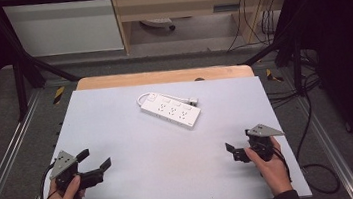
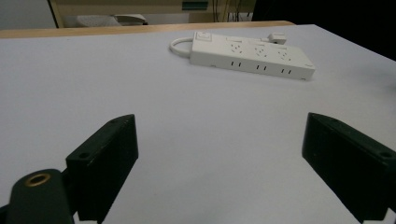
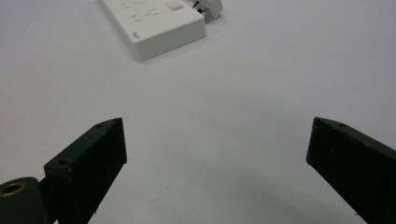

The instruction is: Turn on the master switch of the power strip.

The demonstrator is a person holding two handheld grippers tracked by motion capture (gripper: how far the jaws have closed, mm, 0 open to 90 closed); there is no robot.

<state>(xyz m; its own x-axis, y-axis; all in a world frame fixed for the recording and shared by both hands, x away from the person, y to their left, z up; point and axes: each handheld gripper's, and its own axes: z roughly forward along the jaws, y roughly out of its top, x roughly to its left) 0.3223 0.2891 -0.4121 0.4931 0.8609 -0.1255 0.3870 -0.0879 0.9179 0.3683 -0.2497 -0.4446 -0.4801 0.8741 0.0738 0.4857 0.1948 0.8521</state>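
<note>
A white power strip (image 1: 171, 111) lies flat on the pale table mat (image 1: 163, 176), back of centre, with its white cord looped at its far left end and its plug (image 1: 193, 101) lying beside it. My left gripper (image 1: 94, 159) rests at the front left, jaws wide open and empty, pointing toward the middle. In the left gripper view the power strip (image 2: 252, 58) lies far ahead of the left gripper (image 2: 224, 163). My right gripper (image 1: 238, 140) sits at the front right, open and empty. In the right gripper view the power strip (image 3: 154, 23) is well beyond the right gripper (image 3: 217, 168).
A wooden table edge (image 1: 162, 76) shows behind the mat. Black frame bars (image 1: 20, 72) stand at the back corners. Cables (image 1: 310, 94) trail on the floor to the right. A cabinet (image 1: 179, 8) stands beyond the table.
</note>
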